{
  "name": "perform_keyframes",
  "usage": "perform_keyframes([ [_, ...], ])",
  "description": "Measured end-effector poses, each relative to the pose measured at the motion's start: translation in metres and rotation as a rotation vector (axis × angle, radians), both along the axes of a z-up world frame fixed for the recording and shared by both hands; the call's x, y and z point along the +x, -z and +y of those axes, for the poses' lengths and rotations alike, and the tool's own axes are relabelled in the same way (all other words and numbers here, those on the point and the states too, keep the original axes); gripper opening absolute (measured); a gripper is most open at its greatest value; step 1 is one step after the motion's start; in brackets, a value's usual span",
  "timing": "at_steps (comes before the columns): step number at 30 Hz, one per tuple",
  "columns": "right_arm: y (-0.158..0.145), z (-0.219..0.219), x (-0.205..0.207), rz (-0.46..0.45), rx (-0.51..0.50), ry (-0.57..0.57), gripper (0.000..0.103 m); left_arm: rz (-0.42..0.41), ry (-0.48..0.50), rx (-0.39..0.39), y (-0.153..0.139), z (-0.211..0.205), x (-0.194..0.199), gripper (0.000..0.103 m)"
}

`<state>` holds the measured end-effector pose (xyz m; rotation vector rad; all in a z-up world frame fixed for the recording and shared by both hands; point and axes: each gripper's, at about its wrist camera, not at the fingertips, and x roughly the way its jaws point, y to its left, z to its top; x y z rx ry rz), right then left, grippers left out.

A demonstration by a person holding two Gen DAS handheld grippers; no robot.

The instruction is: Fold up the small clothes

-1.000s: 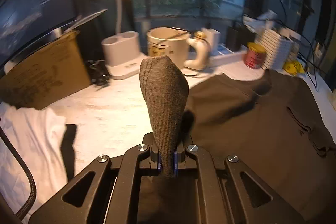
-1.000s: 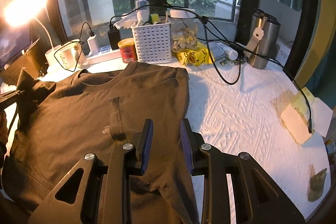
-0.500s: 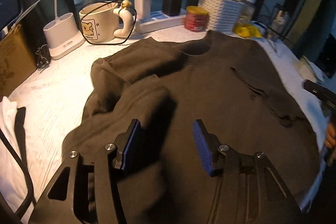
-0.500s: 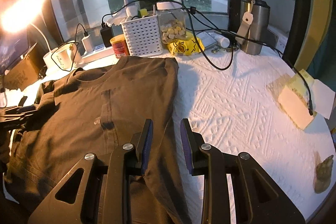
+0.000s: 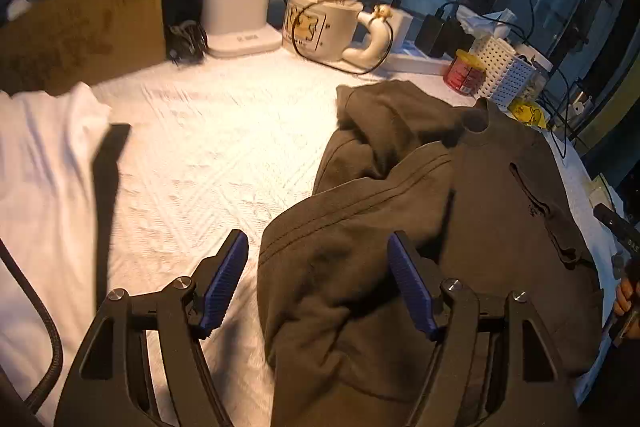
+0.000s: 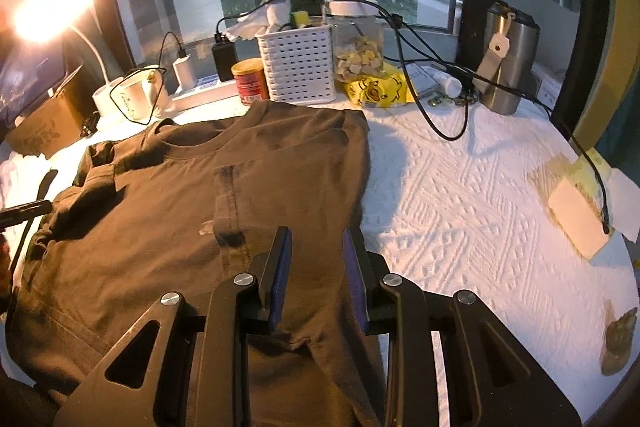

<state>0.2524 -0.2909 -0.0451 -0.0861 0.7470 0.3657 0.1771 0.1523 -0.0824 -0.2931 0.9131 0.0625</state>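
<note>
- A dark brown shirt [image 6: 168, 211] lies on the desk [image 6: 460, 195], which has a bumpy white cover
- One side of the shirt is folded over onto its middle, and the left sleeve is bunched up near the collar [image 5: 474, 119]
- The left gripper [image 5: 318, 283] has just been opening; its blue pads [image 5: 224, 279] are wide apart over the shirt's folded edge and are not pressing on the cloth
- The right gripper [image 6: 316, 267] hangs over the right edge of the shirt, near its lower part; its pads are a bit apart, with nothing pinched between them
- A white cloth [image 5: 36, 163] lies on the desk to the left of the shirt, well apart from it
- Behind the shirt, by the window, stand a big mug [image 5: 320, 23], a red can [image 6: 250, 81] and a white basket [image 6: 298, 65]
- A lamp [image 6: 52, 7] shines at the left
</note>
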Motion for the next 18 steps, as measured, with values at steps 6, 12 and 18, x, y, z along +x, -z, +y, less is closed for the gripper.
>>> perform_keyframes([
  [6, -0.001, -0.002, -0.006, 0.006, 0.018, 0.013, 0.058, 0.005, 0.015, -0.033, 0.012, 0.001, 0.004, 0.023],
  [12, 0.000, 0.004, -0.009, 0.015, 0.007, 0.008, 0.058, -0.110, 0.053, 0.101, -0.016, -0.023, -0.019, 0.008],
  [18, -0.003, 0.012, -0.011, 0.007, 0.005, -0.012, 0.058, -0.200, 0.175, 0.249, -0.035, -0.064, -0.041, 0.008],
])
